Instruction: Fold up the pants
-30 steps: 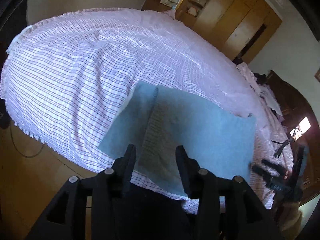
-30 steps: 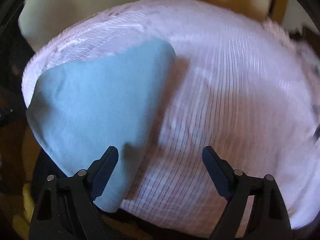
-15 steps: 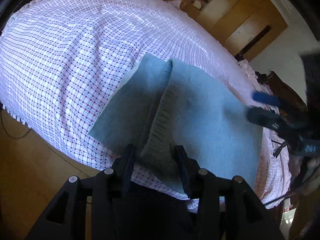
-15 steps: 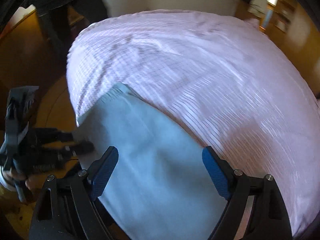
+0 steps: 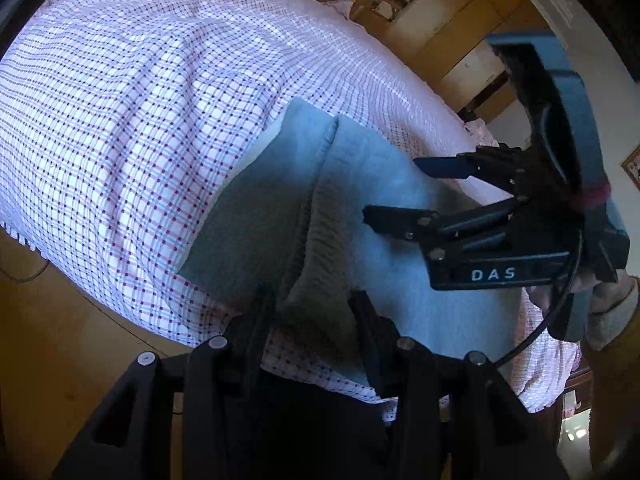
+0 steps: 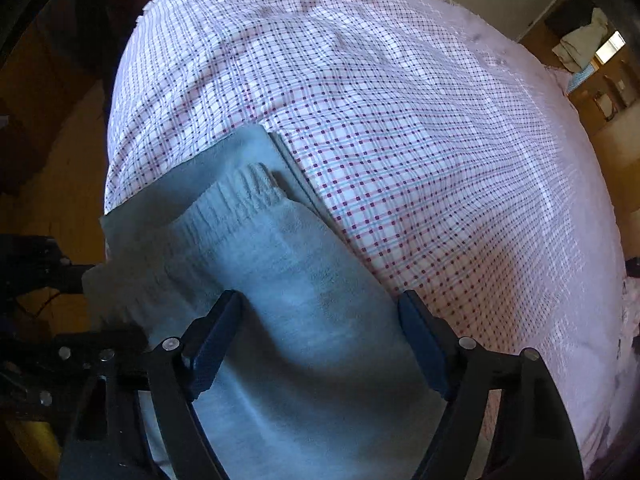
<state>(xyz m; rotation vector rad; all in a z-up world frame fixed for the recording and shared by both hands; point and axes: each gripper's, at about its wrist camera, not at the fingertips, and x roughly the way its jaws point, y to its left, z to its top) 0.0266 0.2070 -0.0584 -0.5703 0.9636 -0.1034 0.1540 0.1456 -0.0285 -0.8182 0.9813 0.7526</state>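
Swinging in over the pants [image 5: 408,280], right claw [image 6: 320,344] closing (nothing pinched), left claw [image 5: 316,316] clenched on waistband.

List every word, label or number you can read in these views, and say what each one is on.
"DAS": white letters on the black body of the right gripper, seen in the left wrist view above the pants.
Nothing else is readable: the framed picture on the far wall is too small, and the pants and checked sheet carry no text.
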